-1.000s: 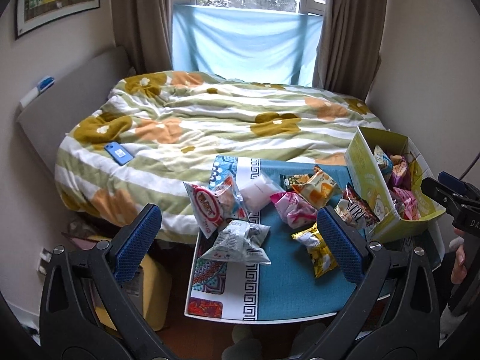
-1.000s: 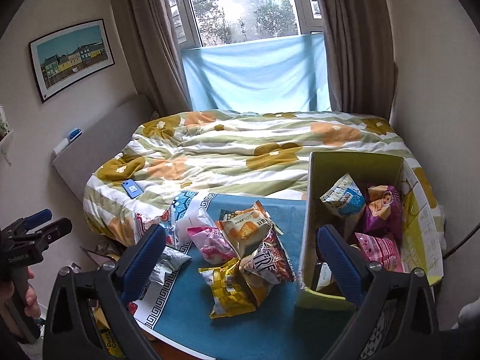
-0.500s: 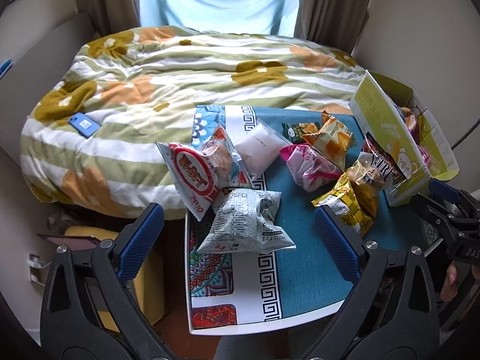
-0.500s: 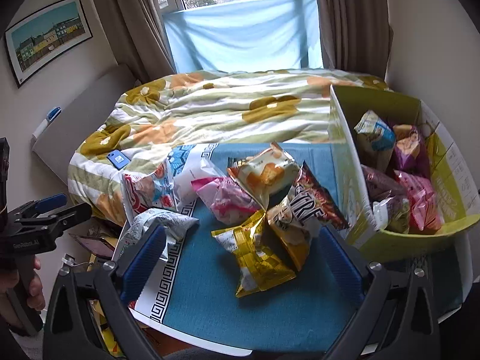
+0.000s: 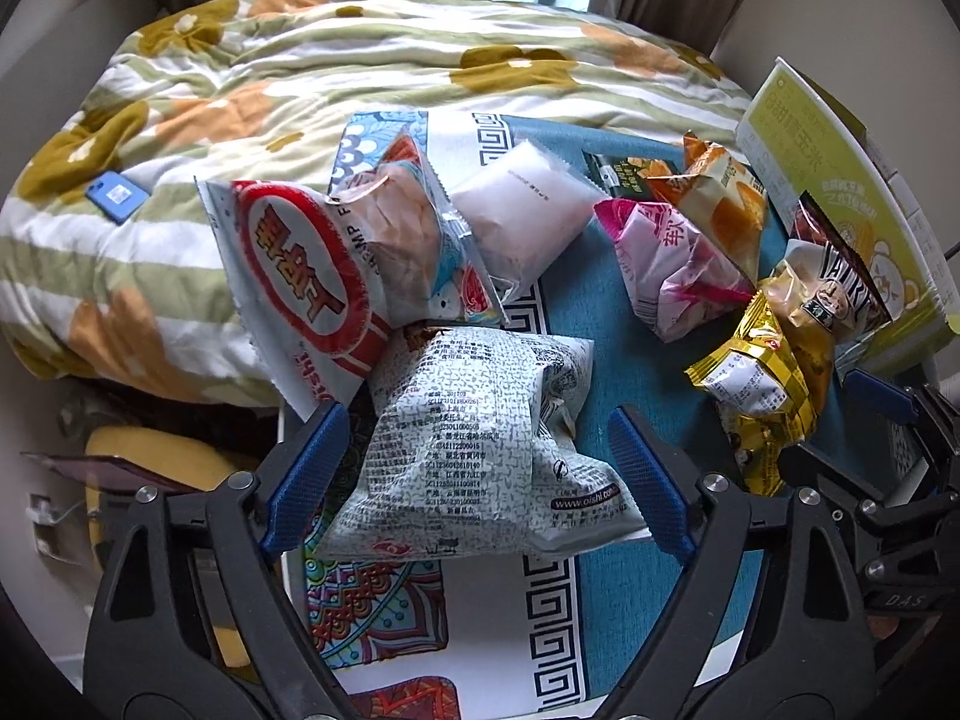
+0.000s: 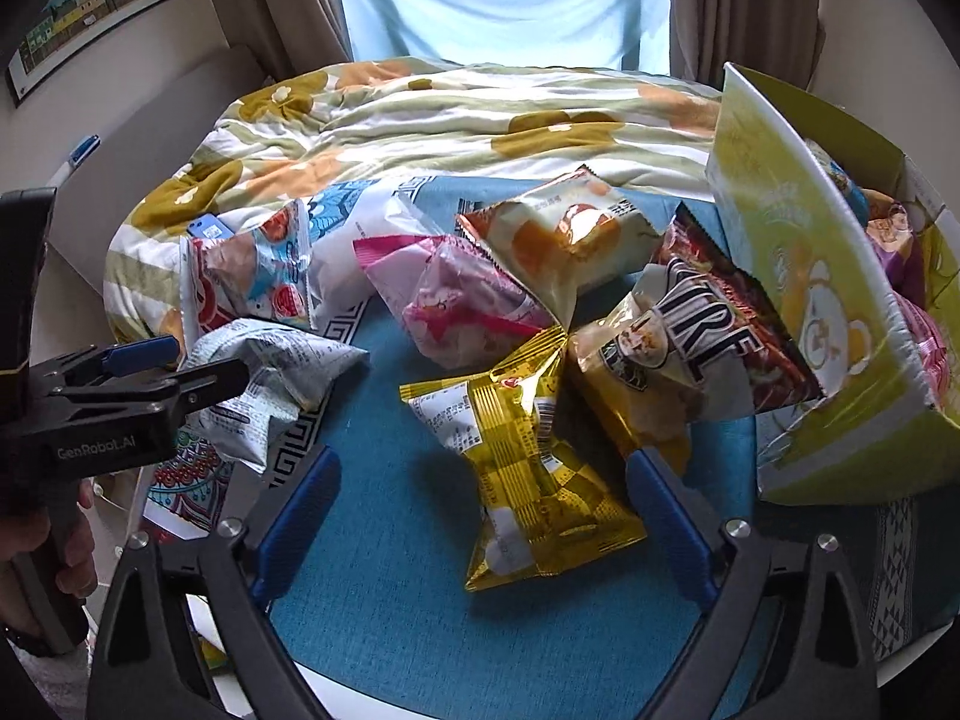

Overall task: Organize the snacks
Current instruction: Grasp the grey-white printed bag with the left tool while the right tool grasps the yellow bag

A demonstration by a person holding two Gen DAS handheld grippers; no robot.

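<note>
1. Snacks split two ways: some already in green box [image 6: 798, 276] at right edge of tabletop [image 6: 390, 600], several packets visible inside over its rim; exact count inside impossible to tell.
2. Loose on tabletop, not yet boxed: grey-white printed packet [image 5: 474, 438], red-white shrimp bag [image 5: 300, 276], clear bag with blue-red print [image 5: 414, 240], white packet [image 5: 528, 204], pink packet [image 5: 672, 258], orange packet [image 5: 726, 198], gold packet [image 6: 528, 456], dark-red "…IRE" bag [image 6: 708, 348].
3. Dark-red bag leaning against box front wall, touching it; gold packet just beside, overlapping its lower corner. Red-white bag hanging partly off left tabletop edge toward bed [image 5: 360, 60].
4. Left hand-held gripper [image 5: 474, 462]: wide but closing, grey-white packet between the jaws; left pad at or just shy of the packet's edge, right pad apart from it. Not gripped yet, as far as visible.
5. Right hand-held gripper [image 6: 480, 522]: wide but closing, gold packet's lower end between the jaws, both pads apart from the foil. No grip yet.
6. Judgement: partway through, probably under half done by visible count. Current step: two simultaneous pick-ups, one per side.
7. Left to do: close on both packets, lift, drop in box, repeat for the other six.
8. Blue phone-like item [image 5: 117, 198] on bed, outside the task.
</note>
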